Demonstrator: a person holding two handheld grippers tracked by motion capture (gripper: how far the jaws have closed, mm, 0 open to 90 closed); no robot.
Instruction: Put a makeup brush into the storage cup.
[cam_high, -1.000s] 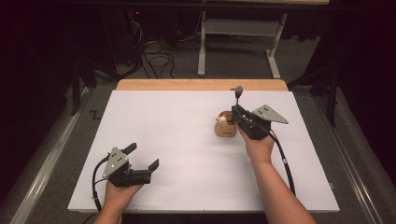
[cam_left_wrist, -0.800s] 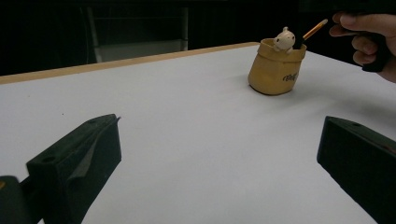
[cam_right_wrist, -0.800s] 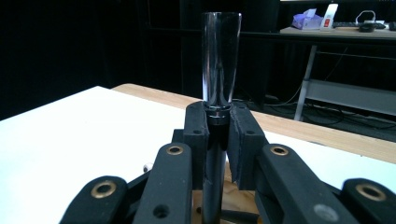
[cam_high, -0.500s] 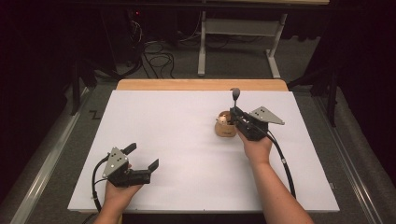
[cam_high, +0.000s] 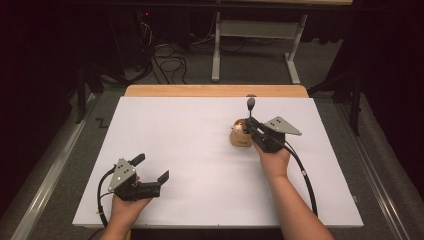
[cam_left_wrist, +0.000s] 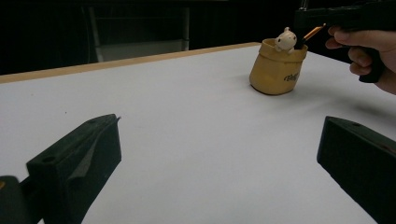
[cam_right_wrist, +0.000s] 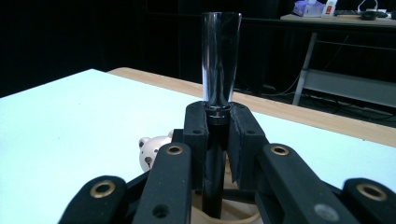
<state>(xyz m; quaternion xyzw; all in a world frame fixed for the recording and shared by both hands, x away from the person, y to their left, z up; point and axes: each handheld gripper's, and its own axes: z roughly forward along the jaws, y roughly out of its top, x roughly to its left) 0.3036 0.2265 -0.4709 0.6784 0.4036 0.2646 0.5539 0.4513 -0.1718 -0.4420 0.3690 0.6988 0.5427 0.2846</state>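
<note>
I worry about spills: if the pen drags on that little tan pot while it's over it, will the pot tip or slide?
The tan pot looks squat and wide-based, so it would probably slide rather than tip. It looks small, likely light. The right hand-held gripper holds the pen upright, so sideways drag seems low.

Bright overhead light on the white table (cam_high: 190, 150), dark surroundings, blurred near jaws, soft shadows.
</note>
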